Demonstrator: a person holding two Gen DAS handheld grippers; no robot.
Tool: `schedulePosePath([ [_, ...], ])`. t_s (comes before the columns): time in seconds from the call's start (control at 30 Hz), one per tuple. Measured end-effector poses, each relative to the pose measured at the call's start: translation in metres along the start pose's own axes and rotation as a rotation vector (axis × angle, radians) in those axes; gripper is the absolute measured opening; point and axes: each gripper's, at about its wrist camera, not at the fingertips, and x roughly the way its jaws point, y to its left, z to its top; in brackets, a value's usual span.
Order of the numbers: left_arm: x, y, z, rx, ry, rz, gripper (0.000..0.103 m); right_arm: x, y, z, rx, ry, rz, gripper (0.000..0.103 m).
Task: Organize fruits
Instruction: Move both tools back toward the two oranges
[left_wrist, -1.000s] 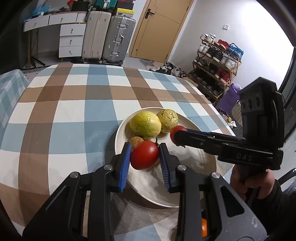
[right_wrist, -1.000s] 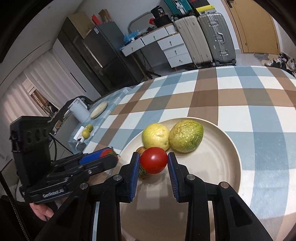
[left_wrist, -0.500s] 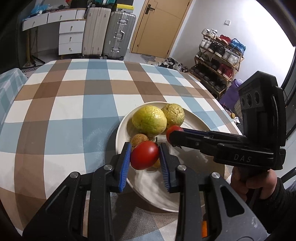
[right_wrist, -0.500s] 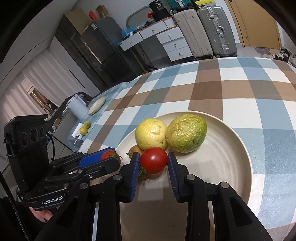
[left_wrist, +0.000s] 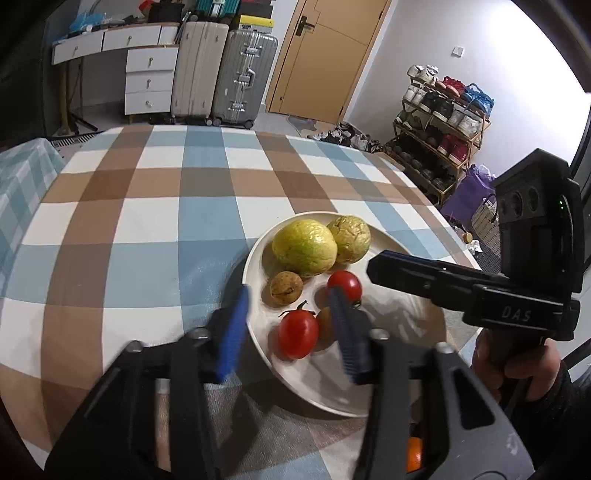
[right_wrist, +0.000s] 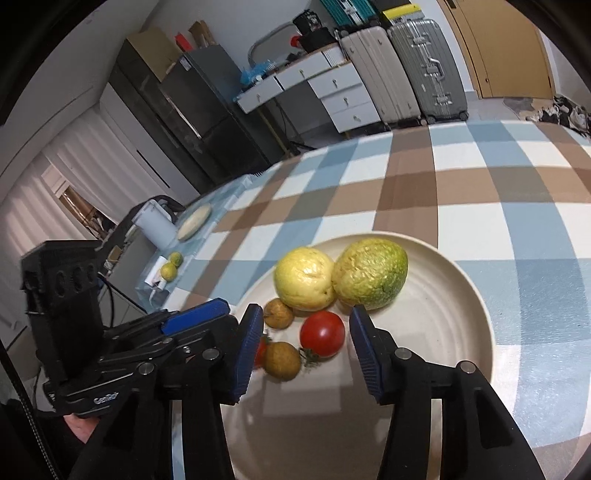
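Note:
A cream plate on the checked tablecloth holds two large yellow-green fruits, two small brown fruits and two red tomatoes. My left gripper is opening. One tomato lies on the plate between its blue pads, touching neither. My right gripper is opening too, with the other tomato lying free between its pads. From the left wrist, the right gripper shows side-on above that tomato. The left gripper sits at the plate's left rim.
A person's hand holds the right gripper's handle. Something orange shows under the left gripper near the table's front edge. A side surface left of the table carries a white jug and small green fruits. Suitcases, drawers and a shoe rack stand beyond.
Both grippers were shut on a tomato each, just above the plate. Both have now spread their jaws, and the two tomatoes lie on the plate.

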Motion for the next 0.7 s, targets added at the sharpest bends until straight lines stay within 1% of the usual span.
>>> schedulePosePath([
  [0.03,-0.006,-0.002,0.0,0.001,-0.013,-0.002,0.051,-0.004,0.002,0.0,-0.005,-0.007,-0.007,0.054],
  [0.17,-0.025,-0.011,-0.002,0.013,-0.046,0.015,0.063,-0.027,0.008,-0.004,-0.009,-0.043,-0.016,0.076],
  [0.2,-0.031,-0.014,-0.003,0.015,-0.05,0.019,0.066,-0.034,0.01,-0.006,-0.009,-0.057,-0.025,0.078],
  [0.27,-0.042,-0.02,-0.006,0.019,-0.065,0.031,0.081,-0.045,0.013,-0.009,-0.009,-0.07,-0.037,0.081],
  [0.3,-0.048,-0.022,-0.008,0.02,-0.075,0.04,0.083,-0.053,0.015,-0.012,-0.007,-0.079,-0.044,0.084],
  [0.37,-0.059,-0.028,-0.01,0.03,-0.086,0.058,0.084,-0.064,0.017,-0.017,-0.003,-0.096,-0.063,0.094],
  [0.43,-0.07,-0.035,-0.012,0.036,-0.094,0.083,0.085,-0.08,0.021,-0.024,-0.002,-0.126,-0.096,0.097],
  [0.5,-0.081,-0.04,-0.015,0.031,-0.107,0.089,0.089,-0.092,0.024,-0.03,-0.012,-0.141,-0.111,0.098],
  [0.57,-0.093,-0.045,-0.02,0.021,-0.13,0.099,0.102,-0.103,0.029,-0.036,-0.019,-0.153,-0.133,0.1],
  [0.6,-0.101,-0.047,-0.023,0.013,-0.15,0.105,0.102,-0.108,0.03,-0.039,-0.02,-0.157,-0.138,0.1],
  [0.7,-0.117,-0.054,-0.031,0.01,-0.164,0.104,0.102,-0.126,0.038,-0.05,-0.024,-0.186,-0.143,0.102],
])
